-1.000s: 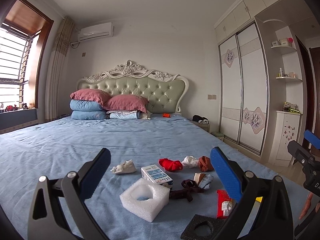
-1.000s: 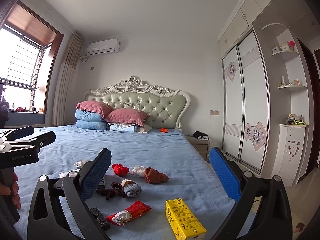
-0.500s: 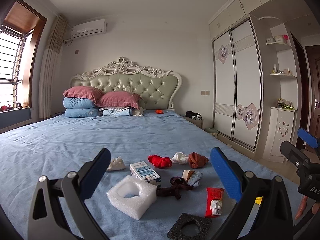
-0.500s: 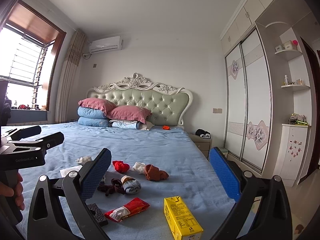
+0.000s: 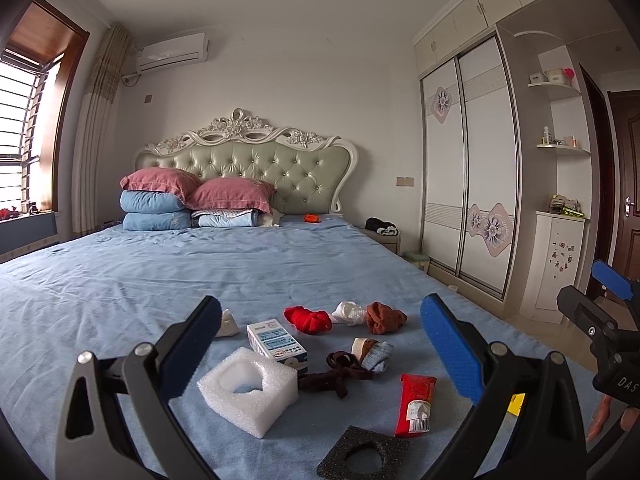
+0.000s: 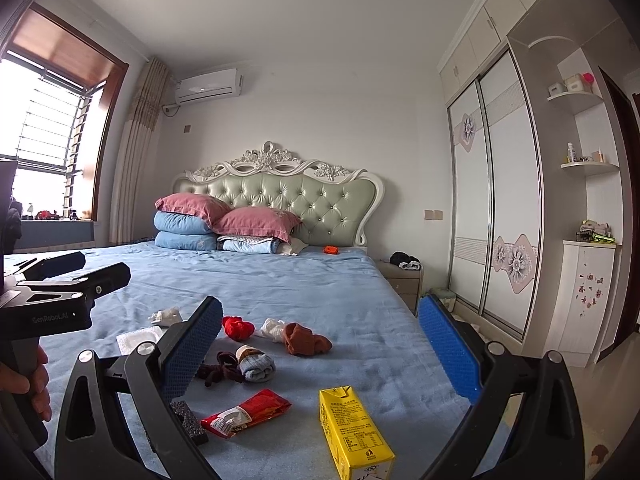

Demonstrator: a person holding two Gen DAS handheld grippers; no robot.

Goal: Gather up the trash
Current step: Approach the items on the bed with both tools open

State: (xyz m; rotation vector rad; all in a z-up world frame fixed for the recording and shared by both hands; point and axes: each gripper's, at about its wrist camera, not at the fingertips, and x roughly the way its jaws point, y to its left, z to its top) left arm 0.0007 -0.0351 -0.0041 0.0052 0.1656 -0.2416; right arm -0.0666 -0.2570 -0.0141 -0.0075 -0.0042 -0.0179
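You are holding left gripper [image 5: 320, 344] spread over foam block [image 5: 249, 390] | right gripper [image 6: 320, 348] spread over yellow carton [image 6: 354, 428] | both surveying trash, gripping nothing.

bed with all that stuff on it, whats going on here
A person holds a handheld gripper in each hand over the bed, apparently about to collect trash. The left gripper and right gripper both have open jaws and hold nothing. Lying untouched on the sheet are a white foam block, a black foam piece, a red wrapper, a yellow carton, a small box and several balled socks.
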